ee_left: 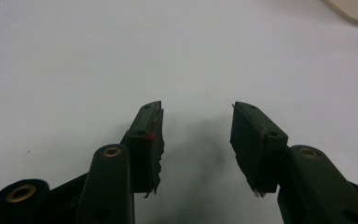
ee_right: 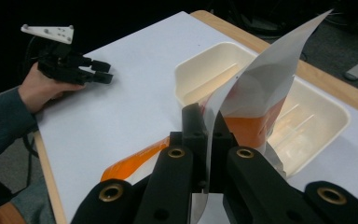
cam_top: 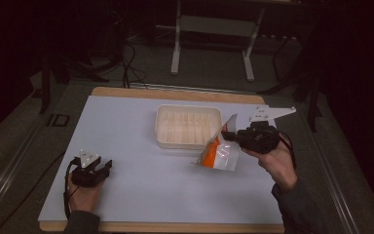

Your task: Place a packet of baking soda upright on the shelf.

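1. Two jaws of the right gripper (ee_right: 204,140) are clamped together on the thin top edge of a white and orange bag (ee_right: 256,93); the film stands up between the pads.
2. In the high view the right gripper (cam_top: 231,134) holds the bag (cam_top: 219,152) off the table, and the bag hangs down and to the left from the jaws, its lower corner close to the white mat (cam_top: 141,180).
3. The bag hangs just in front of the near right corner of a cream tray (cam_top: 163,129); in the right gripper view the tray (ee_right: 191,77) lies right behind it.
4. The left gripper (ee_left: 196,135) has its jaws apart with nothing between them, just bare mat (ee_left: 121,56) below.
5. In the high view the left gripper (cam_top: 104,168) rests low at the near left of the mat, well apart from the bag and tray.
6. The mat lies on a wooden table (cam_top: 175,93), whose edge shows at the far side.
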`<state>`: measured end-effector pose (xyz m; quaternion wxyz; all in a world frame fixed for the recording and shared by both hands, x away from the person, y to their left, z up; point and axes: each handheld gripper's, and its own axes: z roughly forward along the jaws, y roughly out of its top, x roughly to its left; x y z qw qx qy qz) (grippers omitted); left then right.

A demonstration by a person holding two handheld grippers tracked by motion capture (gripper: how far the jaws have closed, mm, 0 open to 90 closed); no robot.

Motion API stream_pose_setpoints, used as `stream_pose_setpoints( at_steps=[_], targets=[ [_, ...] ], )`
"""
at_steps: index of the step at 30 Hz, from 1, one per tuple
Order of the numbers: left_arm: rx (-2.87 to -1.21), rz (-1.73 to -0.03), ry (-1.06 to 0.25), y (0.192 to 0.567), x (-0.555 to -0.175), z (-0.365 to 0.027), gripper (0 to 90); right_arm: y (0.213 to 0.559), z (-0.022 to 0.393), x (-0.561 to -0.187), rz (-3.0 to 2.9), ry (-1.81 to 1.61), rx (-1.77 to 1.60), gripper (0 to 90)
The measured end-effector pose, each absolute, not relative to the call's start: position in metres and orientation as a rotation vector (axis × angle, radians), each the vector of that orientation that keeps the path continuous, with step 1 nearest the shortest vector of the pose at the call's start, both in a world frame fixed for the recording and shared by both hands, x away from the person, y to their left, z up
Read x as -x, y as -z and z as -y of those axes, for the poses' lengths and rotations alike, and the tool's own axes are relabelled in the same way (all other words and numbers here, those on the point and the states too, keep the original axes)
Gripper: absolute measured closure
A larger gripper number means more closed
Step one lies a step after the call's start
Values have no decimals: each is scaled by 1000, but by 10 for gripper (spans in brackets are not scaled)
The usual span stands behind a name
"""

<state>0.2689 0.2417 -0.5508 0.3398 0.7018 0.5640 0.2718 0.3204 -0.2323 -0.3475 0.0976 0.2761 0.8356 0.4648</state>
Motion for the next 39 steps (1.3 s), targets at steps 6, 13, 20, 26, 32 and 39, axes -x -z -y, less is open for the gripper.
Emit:
stream_pose_setpoints(
  at_steps=[6, 13, 20, 26, 32, 39],
  targets=[
    [-1830, -1467, -708, 551, -269, -242, 535, 338, 231, -332, -2472, -1344, -799, 900],
    [-1829, -1466, -706, 551, -269, -242, 534, 333, 226, -345, -2481, -1295, -783, 900],
    [-1830, -1465, -705, 551, -269, -242, 534, 327, 222, -360, -2503, -1202, -775, 900],
    [-1834, -1464, -704, 551, -269, -242, 534, 324, 219, -370, -2512, -1102, -773, 900],
    [-1835, -1464, -705, 551, -269, -241, 534, 321, 214, -379, -2518, -1010, -788, 900],
    [-1836, -1463, -705, 551, -269, -241, 534, 322, 210, -387, -2488, -951, -808, 900]
  ],
)
